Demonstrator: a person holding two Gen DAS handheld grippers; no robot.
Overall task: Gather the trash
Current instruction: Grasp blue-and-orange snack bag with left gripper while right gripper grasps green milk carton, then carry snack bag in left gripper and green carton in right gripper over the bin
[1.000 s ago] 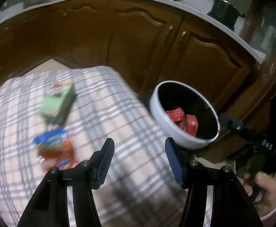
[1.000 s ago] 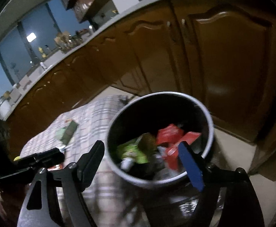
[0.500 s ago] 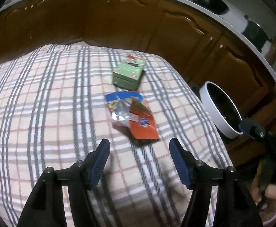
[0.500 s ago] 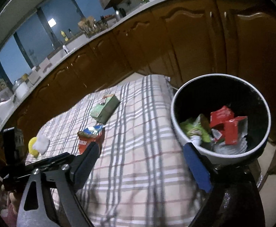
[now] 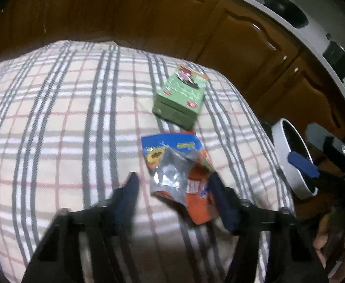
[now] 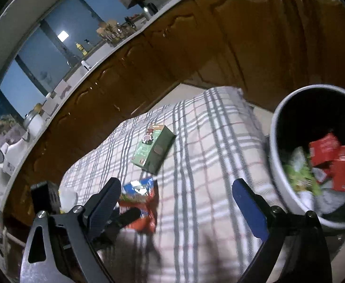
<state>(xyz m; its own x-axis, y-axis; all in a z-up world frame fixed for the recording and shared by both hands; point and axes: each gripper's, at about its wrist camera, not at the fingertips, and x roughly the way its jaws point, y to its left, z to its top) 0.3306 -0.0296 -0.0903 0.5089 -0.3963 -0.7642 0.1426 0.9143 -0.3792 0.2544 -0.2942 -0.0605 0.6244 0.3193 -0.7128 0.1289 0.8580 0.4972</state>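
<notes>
A crumpled orange, blue and silver snack wrapper (image 5: 180,172) lies on the plaid tablecloth (image 5: 54,127). My left gripper (image 5: 173,188) is open, its fingers either side of the wrapper's near end. A green carton (image 5: 181,99) lies just beyond the wrapper. The white trash bin (image 5: 290,162) stands off the table's right edge. In the right wrist view my right gripper (image 6: 176,194) is open and empty above the cloth, with the wrapper (image 6: 140,205) at its left finger, the carton (image 6: 154,152) ahead and the bin (image 6: 314,155) holding red and green trash at right.
Brown wooden cabinets (image 5: 148,18) under a white countertop run behind the table. A black pan (image 5: 283,7) and a pot (image 5: 337,59) stand on the counter. The cloth's far edge drops off close behind the carton.
My left gripper has swung from the bin over to the table and moved in low on the wrapper. My right gripper has pulled back from the bin and turned left toward the table.
</notes>
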